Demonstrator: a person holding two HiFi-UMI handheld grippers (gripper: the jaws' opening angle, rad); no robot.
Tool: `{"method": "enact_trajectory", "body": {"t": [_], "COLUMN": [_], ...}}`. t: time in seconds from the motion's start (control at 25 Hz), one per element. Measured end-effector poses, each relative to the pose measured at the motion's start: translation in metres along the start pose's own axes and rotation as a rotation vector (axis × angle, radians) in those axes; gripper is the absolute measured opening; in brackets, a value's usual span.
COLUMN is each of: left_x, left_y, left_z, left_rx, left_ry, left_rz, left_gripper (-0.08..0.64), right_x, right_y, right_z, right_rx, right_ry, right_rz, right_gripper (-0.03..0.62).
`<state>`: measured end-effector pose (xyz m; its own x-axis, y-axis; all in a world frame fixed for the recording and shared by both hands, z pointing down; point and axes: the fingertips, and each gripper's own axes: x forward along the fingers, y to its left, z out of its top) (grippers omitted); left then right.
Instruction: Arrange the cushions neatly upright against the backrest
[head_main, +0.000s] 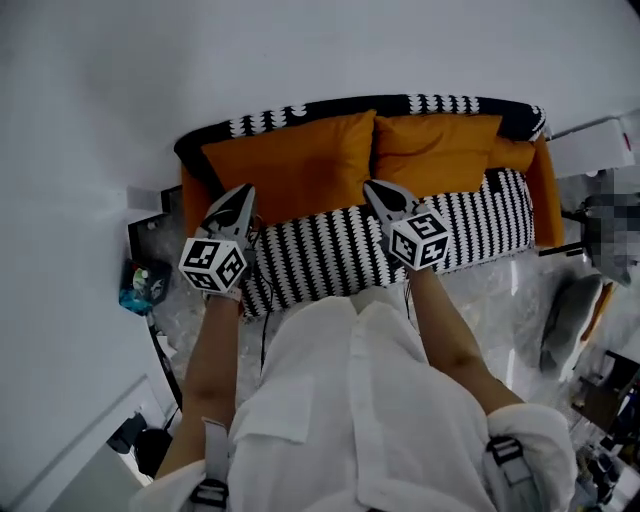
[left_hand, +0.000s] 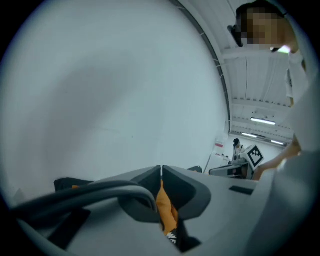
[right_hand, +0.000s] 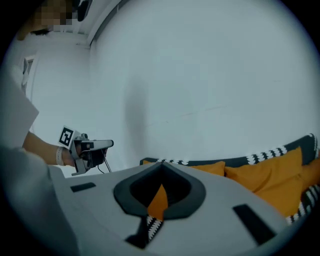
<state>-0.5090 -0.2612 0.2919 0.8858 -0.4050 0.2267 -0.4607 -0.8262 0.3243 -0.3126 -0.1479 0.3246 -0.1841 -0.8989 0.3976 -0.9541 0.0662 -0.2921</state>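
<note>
Wide orange fabric cushion (head_main: 290, 165) and neighbouring orange cushion (head_main: 440, 148) stand upright against black-and-white patterned sofa backrest (head_main: 450, 103).
Left gripper (head_main: 243, 192) and right gripper (head_main: 372, 187) hover in front, jaws pressed together, both empty.

The left tongs (head_main: 243, 192) cover the left cushion (head_main: 290, 165)'s lower corner.

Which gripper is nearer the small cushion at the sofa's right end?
Right. The right gripper is left of the small cushion; the left gripper, farther left, by the big cushion.

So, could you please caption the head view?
Left tongs and right tongs, shut, above sofa; orange cushions propped against backrest.
</note>
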Motion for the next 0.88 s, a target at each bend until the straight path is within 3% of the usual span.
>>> {"method": "enact_trajectory", "body": {"t": [0.16,0.4,0.88], "left_x": [-0.019,-0.033,-0.020], "left_y": [-0.036,-0.101,-0.215], "left_z": [0.011,0.008,0.011], "left_rx": [-0.020,0.069,0.114], "left_ry": [-0.078,-0.080,-0.120], "left_rz": [-0.007,0.009,0.044], "left_gripper": [0.017,0.014,0.014], "right_x": [-0.048,-0.120,-0.236], "right_y": [0.003,-0.030,-0.098], "right_z": [0.006,0.011,0.031], "right_rx": [0.036,0.016,-0.040], "right_ry": [-0.068,-0.104,-0.192], "right_rz": [-0.030,-0.059,-0.100], "right_gripper": [0.009,0.008,0.006]}}
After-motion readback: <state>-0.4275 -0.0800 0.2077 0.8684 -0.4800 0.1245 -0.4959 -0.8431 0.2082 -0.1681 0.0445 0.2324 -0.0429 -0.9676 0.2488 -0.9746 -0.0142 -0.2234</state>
